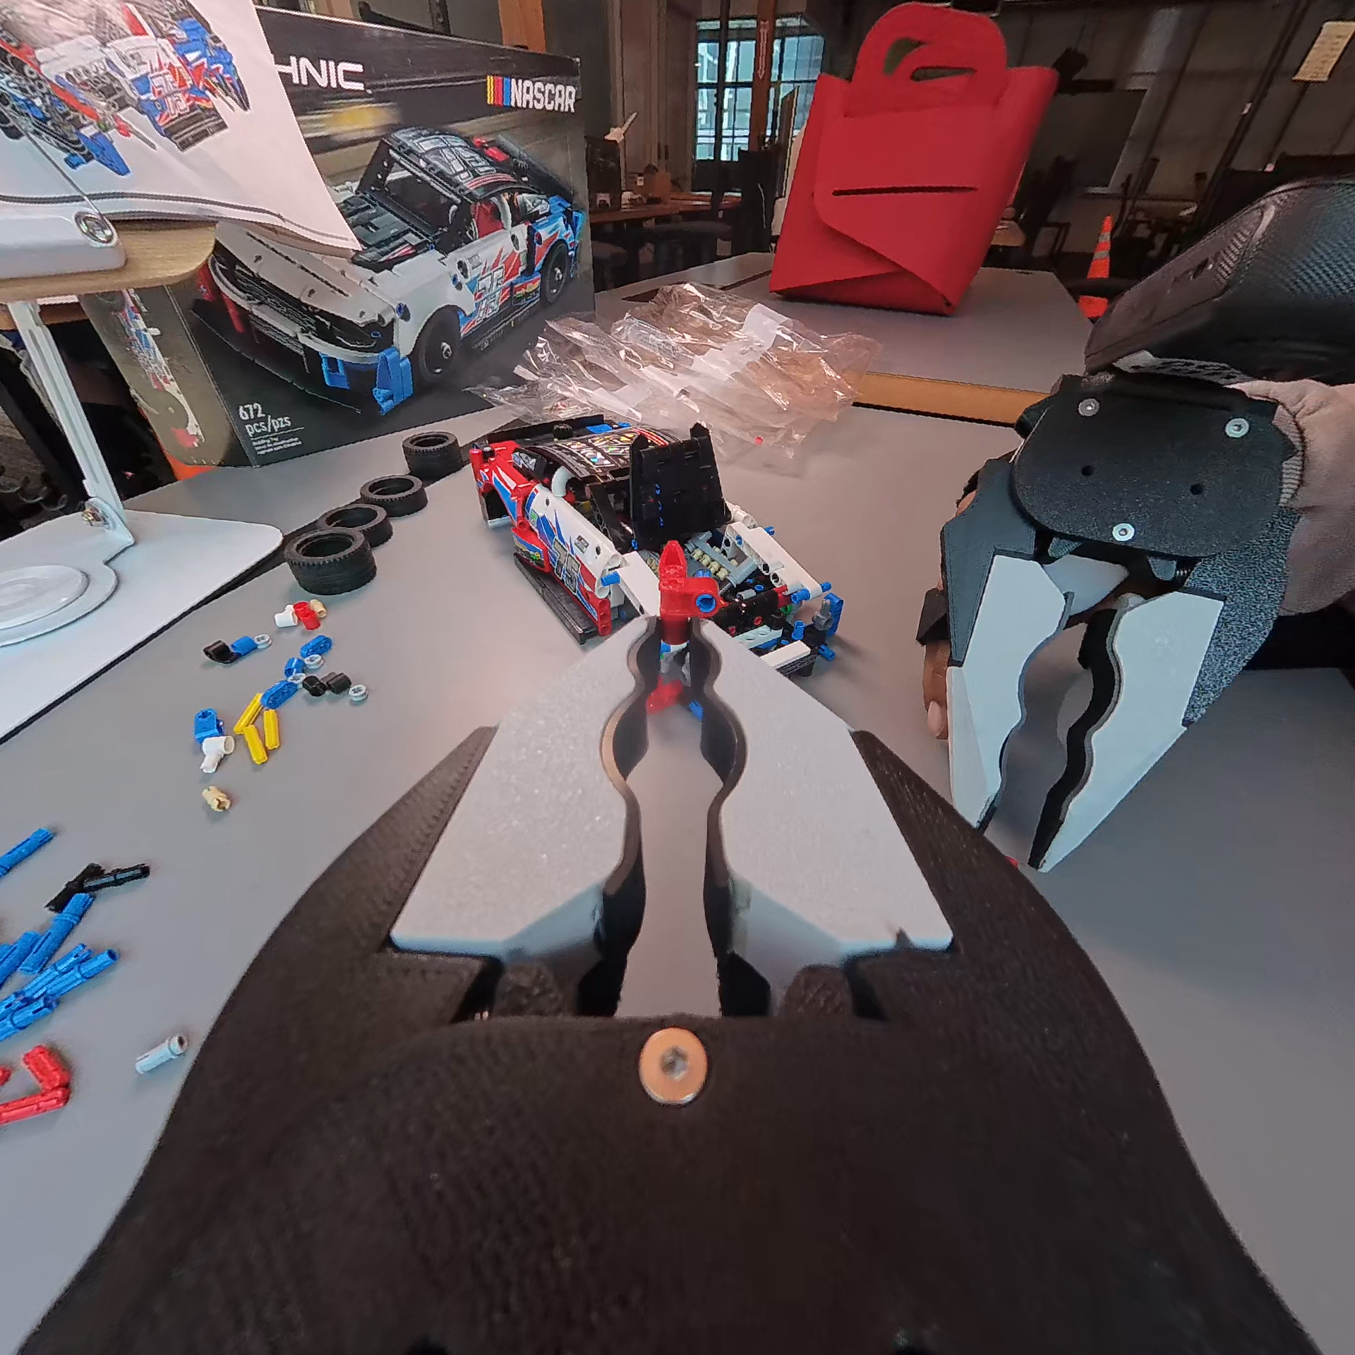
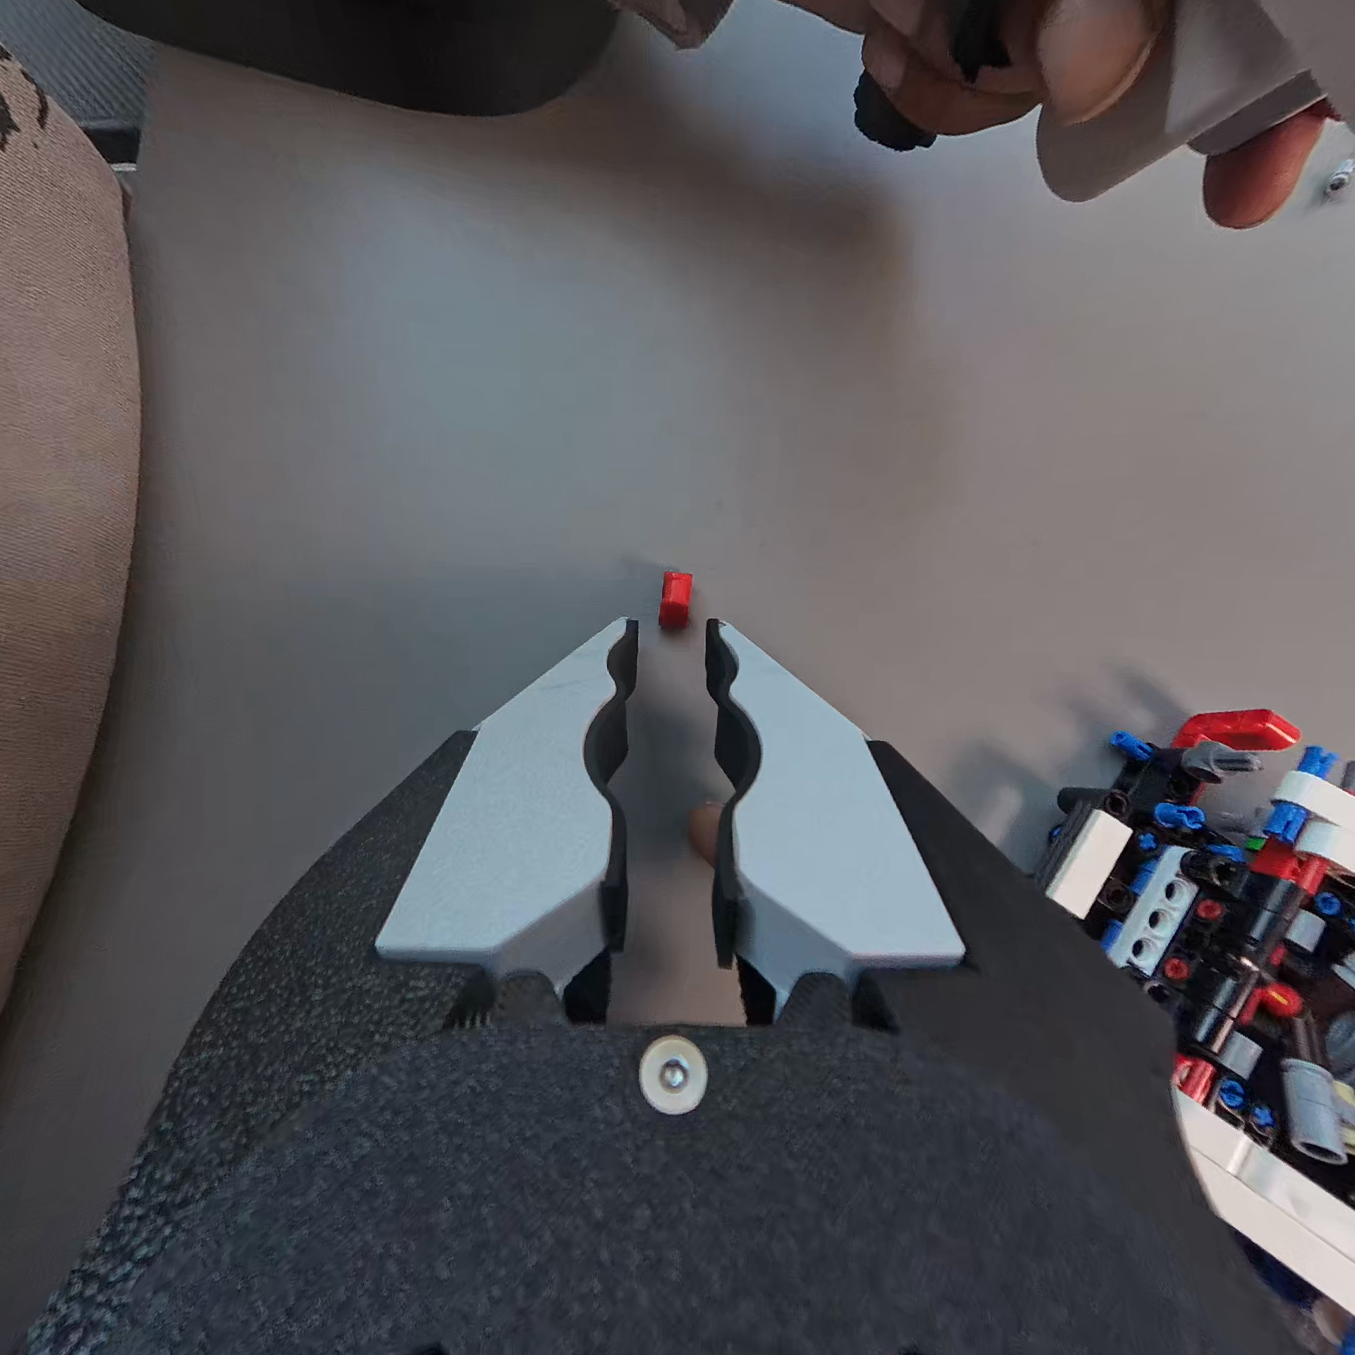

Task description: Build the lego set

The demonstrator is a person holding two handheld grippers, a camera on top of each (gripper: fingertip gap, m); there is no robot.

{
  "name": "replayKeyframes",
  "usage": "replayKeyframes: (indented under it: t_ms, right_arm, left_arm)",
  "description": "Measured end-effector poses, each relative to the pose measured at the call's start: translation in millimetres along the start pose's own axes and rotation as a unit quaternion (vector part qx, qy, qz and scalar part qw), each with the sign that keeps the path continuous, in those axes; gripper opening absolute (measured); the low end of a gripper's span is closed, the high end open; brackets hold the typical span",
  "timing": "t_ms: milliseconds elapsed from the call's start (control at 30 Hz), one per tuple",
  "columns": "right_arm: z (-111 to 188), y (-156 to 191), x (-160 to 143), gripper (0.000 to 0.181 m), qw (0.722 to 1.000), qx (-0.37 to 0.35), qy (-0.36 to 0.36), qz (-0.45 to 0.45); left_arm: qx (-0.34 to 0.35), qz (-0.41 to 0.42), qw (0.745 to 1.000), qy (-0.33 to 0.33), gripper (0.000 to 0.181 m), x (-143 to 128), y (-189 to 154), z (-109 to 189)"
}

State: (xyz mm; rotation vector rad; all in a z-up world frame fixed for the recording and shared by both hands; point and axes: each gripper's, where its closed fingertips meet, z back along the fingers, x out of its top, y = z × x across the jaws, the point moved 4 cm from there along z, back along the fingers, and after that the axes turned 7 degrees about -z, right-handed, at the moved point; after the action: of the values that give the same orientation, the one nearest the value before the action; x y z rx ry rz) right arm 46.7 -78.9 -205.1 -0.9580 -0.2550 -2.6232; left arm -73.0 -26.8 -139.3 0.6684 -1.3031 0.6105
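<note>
The partly built lego car (image 1: 579,528), red, white and blue with its black bonnet raised, sits mid-table; its open front end also shows in the right wrist view (image 2: 1210,916). My left gripper (image 1: 671,634) is shut on a small red assembly (image 1: 678,586) with a blue pin, held upright just in front of the car. My right gripper (image 2: 671,623) is slightly open and empty, pointing down at the grey table (image 2: 440,366). A small red piece (image 2: 674,600) lies on the table just beyond its tips. The right gripper also shows in the left wrist view (image 1: 1010,843).
Several black tyres (image 1: 330,561) and loose small pieces (image 1: 278,696) lie left of the car, with blue pins (image 1: 44,968) at the left edge. The set's box (image 1: 381,256), a booklet stand (image 1: 110,572), empty plastic bags (image 1: 696,359) and a red bag (image 1: 916,161) stand behind. A hand (image 2: 1100,73) hovers above. About 15 cm separates my left fingertips from my right.
</note>
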Motion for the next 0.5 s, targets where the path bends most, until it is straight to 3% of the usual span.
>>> replayKeyframes:
  t_ms: [267, 367, 500]
  right_arm:
    - [-6.5, 7.1, 2.6, 0.005, 1.0, -0.005, 0.017, 0.016]
    - [4.3, 17.6, 5.2, 0.005, 0.994, 0.096, -0.009, -0.05]
    - [10.4, 10.7, -8.4, 0.005, 0.968, 0.193, 0.034, -0.158]
  left_arm:
    - [-0.011, 0.0, 1.0, 0.007, 0.004, -2.6, -2.7, -2.0]
    - [-0.02, 0.004, 1.0, 0.012, 0.004, -4.7, -5.0, -3.3]
    - [-0.033, 0.009, 0.999, 0.025, 0.004, -9.9, -8.3, -6.0]
